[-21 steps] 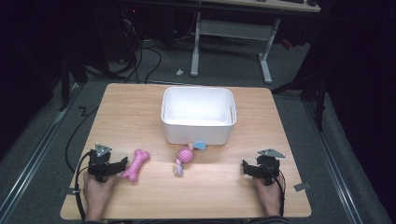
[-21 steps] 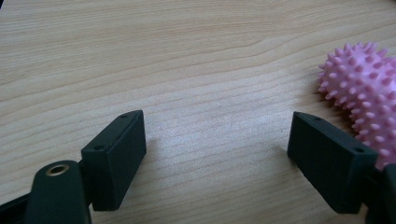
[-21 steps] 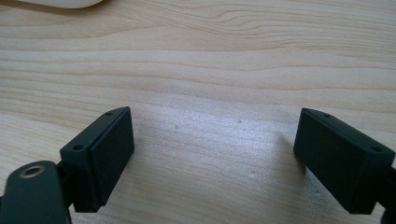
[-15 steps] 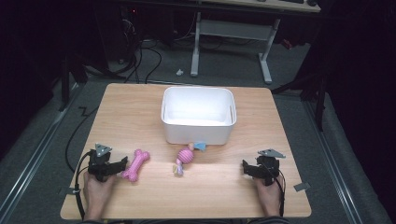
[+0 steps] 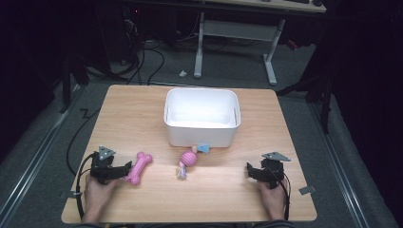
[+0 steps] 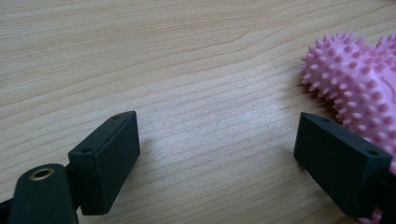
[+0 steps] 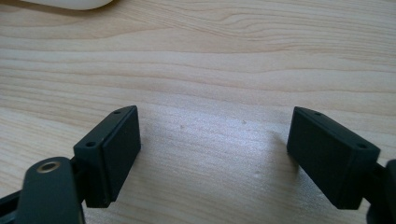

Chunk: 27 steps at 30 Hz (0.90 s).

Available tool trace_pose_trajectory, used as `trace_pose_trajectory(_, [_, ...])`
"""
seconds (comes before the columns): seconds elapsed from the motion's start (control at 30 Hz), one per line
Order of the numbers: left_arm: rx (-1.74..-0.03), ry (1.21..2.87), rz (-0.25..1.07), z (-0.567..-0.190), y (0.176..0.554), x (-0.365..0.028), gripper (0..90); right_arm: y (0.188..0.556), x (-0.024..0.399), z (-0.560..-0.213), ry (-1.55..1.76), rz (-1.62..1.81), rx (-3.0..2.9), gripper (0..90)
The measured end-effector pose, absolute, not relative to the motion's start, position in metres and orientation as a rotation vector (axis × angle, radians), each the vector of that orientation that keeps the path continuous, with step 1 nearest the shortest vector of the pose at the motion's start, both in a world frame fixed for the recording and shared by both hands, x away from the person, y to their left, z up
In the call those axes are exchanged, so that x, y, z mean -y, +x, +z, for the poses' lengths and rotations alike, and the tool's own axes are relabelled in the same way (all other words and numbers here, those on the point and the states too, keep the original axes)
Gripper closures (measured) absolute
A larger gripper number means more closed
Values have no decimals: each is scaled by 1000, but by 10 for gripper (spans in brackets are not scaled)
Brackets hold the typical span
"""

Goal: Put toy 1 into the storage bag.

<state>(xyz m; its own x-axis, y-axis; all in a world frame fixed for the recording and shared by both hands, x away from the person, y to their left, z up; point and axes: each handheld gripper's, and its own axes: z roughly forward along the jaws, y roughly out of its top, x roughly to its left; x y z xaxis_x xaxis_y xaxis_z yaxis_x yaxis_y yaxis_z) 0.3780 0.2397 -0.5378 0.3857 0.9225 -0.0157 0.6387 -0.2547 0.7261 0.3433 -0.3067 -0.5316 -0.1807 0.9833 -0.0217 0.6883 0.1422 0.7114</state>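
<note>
Worktop (image 5: 142, 114) wood | left hand-held gripper (image 5: 124, 169) gaping, empty, touching pink spiky bone (image 5: 139, 167) | right hand-held gripper (image 5: 249, 171) gaping, empty | risk: off-centre jaws could shove bone sideways

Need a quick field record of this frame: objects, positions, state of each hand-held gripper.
surface: wooden table
container: white bin, at the table's middle toward the far edge, upright, nothing seen inside
toy 1: pink spiky bone, lying flat beside the left hand-held gripper
toy 2: small pink toy with a blue tag, just in front of the bin
left hand-held gripper: open, resting low on the table, bone beside one jaw, not between the jaws
right hand-held gripper: open, near the table's right front, bare wood between the jaws
</note>
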Motion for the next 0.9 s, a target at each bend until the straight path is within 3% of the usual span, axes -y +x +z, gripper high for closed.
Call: trace_pose_trajectory(0.9, [-1303,1910,560,-515,363,-250,224,342,306,-531,1591,791,-1935,195])
